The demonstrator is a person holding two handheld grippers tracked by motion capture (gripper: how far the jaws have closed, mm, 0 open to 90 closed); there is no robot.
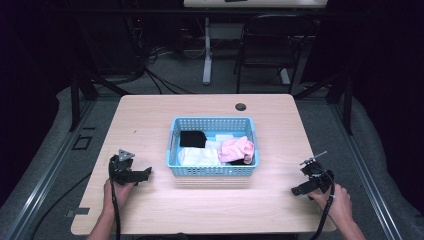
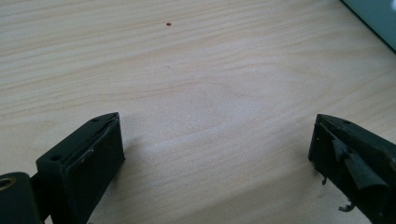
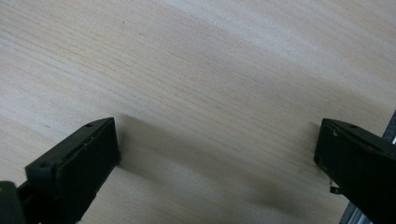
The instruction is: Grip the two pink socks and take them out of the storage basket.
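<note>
Left hand-held gripper (image 2: 215,154) and right hand-held gripper (image 3: 217,158): jaws spread wide, nothing held, both low over bare worktop (image 1: 150,115).

The left claw (image 1: 142,175) and the right claw (image 1: 299,189) each sit in one hand, low at the near side, jaws spread wide with nothing between them.

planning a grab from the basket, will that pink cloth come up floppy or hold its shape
The pink cloth lies crumpled and folded over itself in the blue basket, so it will probably droop and hang when pinched. It looks light for its bulk. It rests against the white cloth, so a neighbour may drag along. Both grippers, left and right, stand open on the table.
</note>
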